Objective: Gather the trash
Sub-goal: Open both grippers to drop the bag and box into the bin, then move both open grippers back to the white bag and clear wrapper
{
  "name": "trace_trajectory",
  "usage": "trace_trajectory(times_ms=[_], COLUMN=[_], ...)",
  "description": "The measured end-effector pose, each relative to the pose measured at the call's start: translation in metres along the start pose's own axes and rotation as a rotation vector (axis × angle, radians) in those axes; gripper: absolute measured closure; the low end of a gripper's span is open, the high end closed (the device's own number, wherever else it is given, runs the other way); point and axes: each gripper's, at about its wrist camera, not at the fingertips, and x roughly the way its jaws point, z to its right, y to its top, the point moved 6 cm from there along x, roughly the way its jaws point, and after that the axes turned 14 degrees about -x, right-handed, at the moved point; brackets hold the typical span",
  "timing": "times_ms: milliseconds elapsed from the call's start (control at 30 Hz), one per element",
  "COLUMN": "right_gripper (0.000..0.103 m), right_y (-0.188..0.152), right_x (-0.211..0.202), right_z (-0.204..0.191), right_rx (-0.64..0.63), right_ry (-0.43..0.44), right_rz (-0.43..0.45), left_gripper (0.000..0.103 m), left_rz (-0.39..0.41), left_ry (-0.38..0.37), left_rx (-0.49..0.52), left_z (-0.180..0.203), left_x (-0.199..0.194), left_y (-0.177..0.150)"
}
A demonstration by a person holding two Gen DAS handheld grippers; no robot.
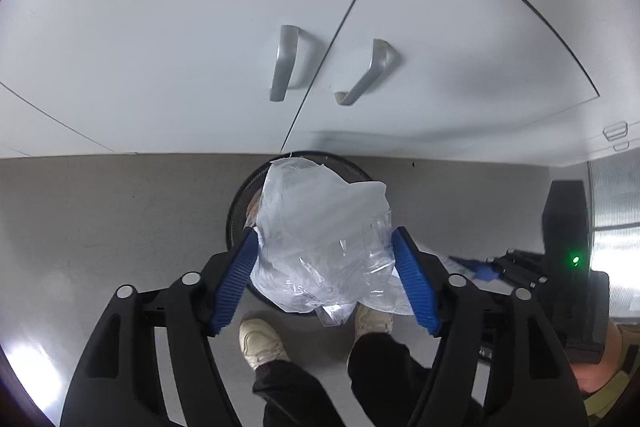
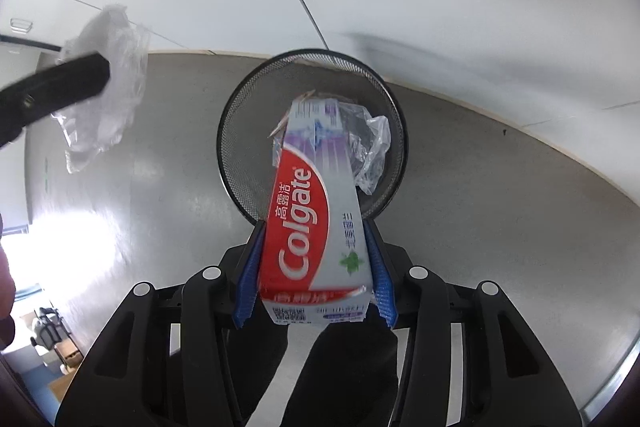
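Hand-held grippers (image 1: 324, 239) above grey floor (image 1: 120, 227)

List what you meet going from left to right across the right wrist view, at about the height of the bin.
left gripper → clear plastic bag → wire mesh bin → Colgate box → crumpled clear plastic in the bin

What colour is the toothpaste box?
Red and silver-grey with white lettering; clearest in the right wrist view.
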Motion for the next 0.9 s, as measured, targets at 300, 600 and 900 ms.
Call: trace_trajectory(times_ms=[300,600,900], right_gripper=[0.050,0.042,0.034], right_y=[-0.016,-0.027,-0.033], right_x=[-0.009,-0.013,-0.071], right_z=[0.005,0.012,0.005], right_rx=[-0.011,0.003,-0.025], right_ry=[-0.008,0.008,-0.035], right_rz=[-0.008,0.013,0.058], left_gripper=[0.028,0.020,0.020], left_rz=[-0.026,0.009,0.015], left_ry=[-0.030,-0.015,0.097], left_rx=[-0.041,0.042,0.105], left_z=[-0.008,0.007,0.009], left_x=[0.000,-0.014,-0.061], left_y=[-0.009,-0.002,-0.021])
